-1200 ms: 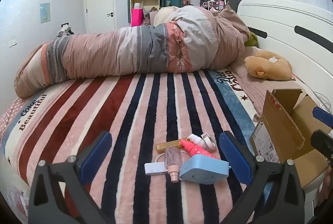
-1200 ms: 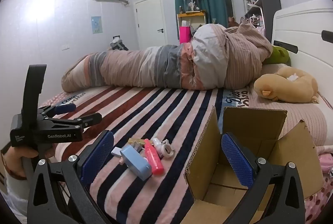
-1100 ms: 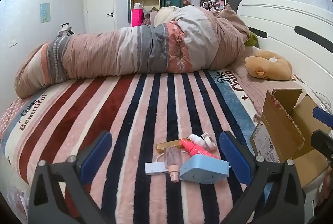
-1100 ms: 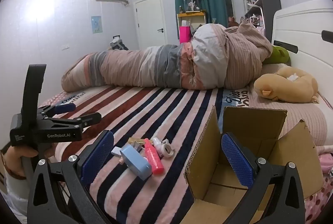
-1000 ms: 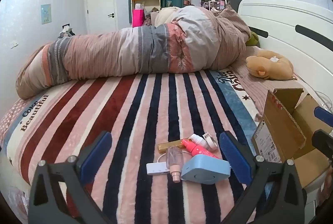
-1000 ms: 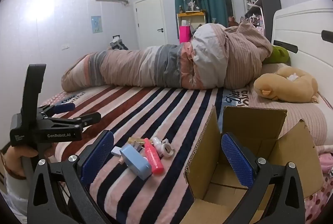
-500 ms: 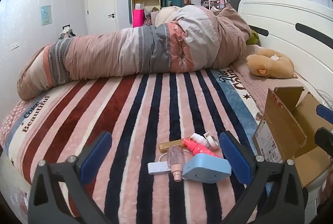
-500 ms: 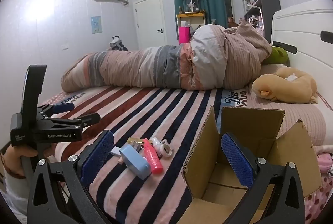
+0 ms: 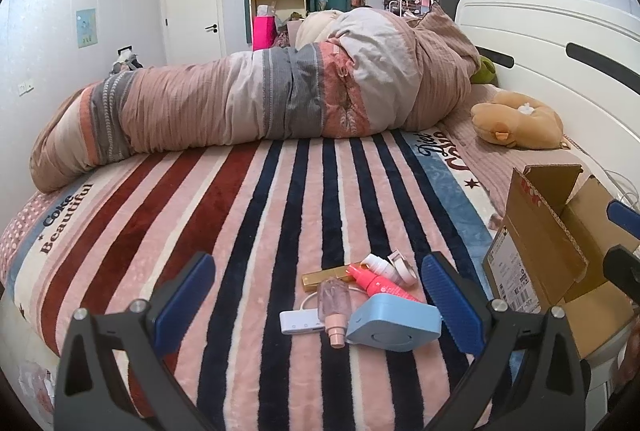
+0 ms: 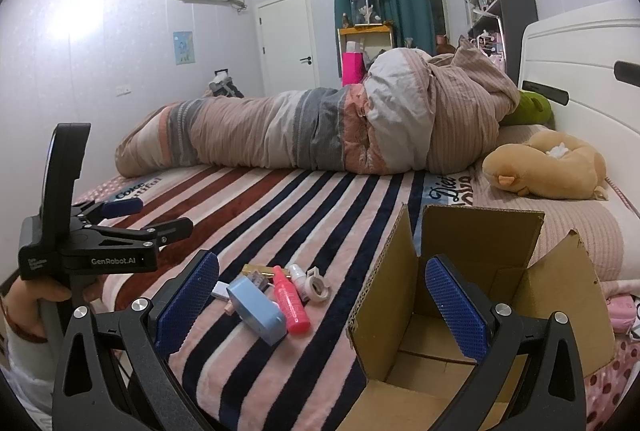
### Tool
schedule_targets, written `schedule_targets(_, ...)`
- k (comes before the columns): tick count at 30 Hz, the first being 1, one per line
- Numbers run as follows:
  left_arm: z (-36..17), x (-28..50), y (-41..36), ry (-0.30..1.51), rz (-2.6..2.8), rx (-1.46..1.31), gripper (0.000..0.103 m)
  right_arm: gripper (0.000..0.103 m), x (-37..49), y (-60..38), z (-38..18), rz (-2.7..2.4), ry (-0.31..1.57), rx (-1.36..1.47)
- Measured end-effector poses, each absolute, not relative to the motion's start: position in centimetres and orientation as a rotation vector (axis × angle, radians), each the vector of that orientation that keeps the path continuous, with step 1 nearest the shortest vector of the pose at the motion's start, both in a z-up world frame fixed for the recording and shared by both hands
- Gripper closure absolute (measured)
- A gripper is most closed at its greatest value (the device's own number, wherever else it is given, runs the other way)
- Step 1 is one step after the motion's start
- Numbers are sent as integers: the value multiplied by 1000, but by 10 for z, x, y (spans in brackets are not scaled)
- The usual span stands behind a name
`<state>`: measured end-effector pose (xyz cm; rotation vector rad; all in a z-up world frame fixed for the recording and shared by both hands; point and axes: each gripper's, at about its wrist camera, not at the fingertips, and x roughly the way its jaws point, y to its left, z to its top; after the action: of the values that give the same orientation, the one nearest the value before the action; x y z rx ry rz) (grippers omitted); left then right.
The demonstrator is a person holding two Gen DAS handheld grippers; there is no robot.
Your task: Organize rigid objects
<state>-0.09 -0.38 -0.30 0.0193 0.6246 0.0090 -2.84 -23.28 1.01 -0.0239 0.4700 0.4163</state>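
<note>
Left wrist view: the left tongs (image 9: 318,295) are held wide apart above the striped blanket (image 9: 240,215) of the bed, with nothing between the blue pads (image 9: 186,289); a small cluster of objects lies just ahead, toward the right pad; a light blue case (image 9: 394,319) partly covers a red-pink bottle (image 9: 378,283); a clear pink spray bottle (image 9: 334,305) lies across a white adapter (image 9: 298,321), whose cable is mostly hidden; a gold bar (image 9: 324,277) and a white tape roll (image 9: 400,265) are partly masked behind them; the cardboard box (image 9: 536,251) stands open at the right, near the cluster, its printed label too small to be read; "Coke Beautiful" is read on the blanket's left border, and "Diet" on its right, the word below it being cut off.

Right wrist view: the right tongs (image 10: 320,299) are likewise spread apart and empty, over the near corner of the open box (image 10: 480,271), whose floor is only partly seen; the same cluster (image 10: 280,291) lies on the blanket left of the box; the left tongs' body, marked "GenRobot.AI", is seen at the left edge, gripped by a hand (image 10: 38,305) that is cut off.
</note>
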Motion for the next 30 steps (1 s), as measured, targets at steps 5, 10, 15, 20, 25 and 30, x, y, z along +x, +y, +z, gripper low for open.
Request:
schedule_targets(5, -4, -1, -5, 628, 11, 21, 0, 0, -28, -233, 9, 414, 470, -25)
schedule_targets(10, -5, -1, -6, 630, 12, 22, 0, 0, -31, -235, 15, 412, 471, -22)
schedule_targets(15, -5, -1, -6, 630, 13, 22, 0, 0, -30, -238, 12, 412, 468, -20)
schedule_targets(20, -6, -1, -5, 630, 12, 23, 0, 0, -33, -242, 11, 401, 460, -13)
schedule_targets(25, -6, -1, -5, 629, 12, 23, 0, 0, -32, -241, 12, 399, 455, -5)
schedule_targets(30, -6, -1, -6, 630, 13, 22, 0, 0, -32, -242, 12, 399, 454, -7)
